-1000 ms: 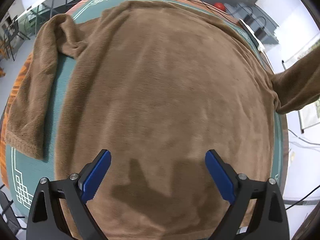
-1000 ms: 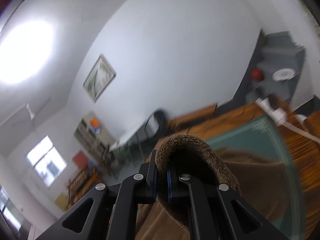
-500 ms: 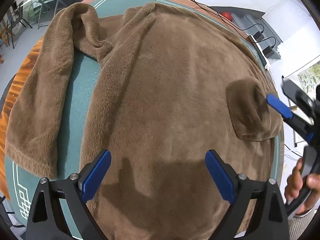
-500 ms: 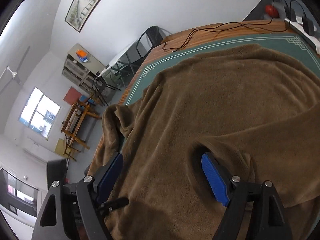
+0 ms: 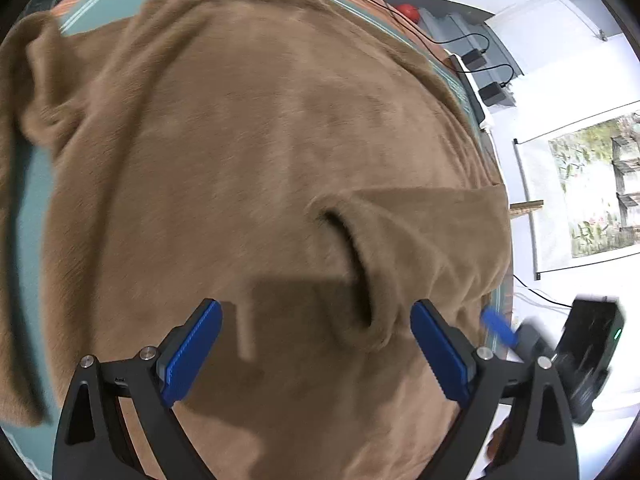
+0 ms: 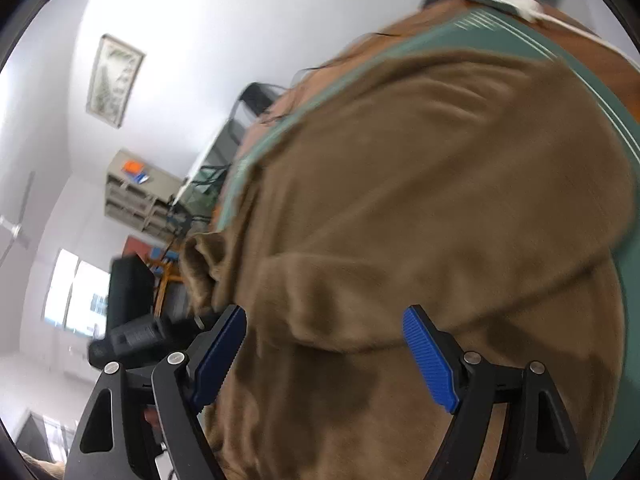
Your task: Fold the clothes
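Your left gripper hangs over the brown sweater with its fingers spread wide — nothing pinched between the blue pads, only fleece and a dark shadow under the gap. The sweater lies spread on the green mat, which shows as a strip beyond your left finger. A sleeve is folded across the body of the sweater; its cuff end sits just ahead of your right finger, apart from the pad. Past that same finger, at the table edge, your right gripper shows as a blur.

In the right wrist view, your right gripper is also released — fingers wide, no cloth clamped. The folded sleeve runs across just ahead of both tips, resting on the sweater body. The other sleeve bunches beyond your left finger. The picture is motion-blurred.
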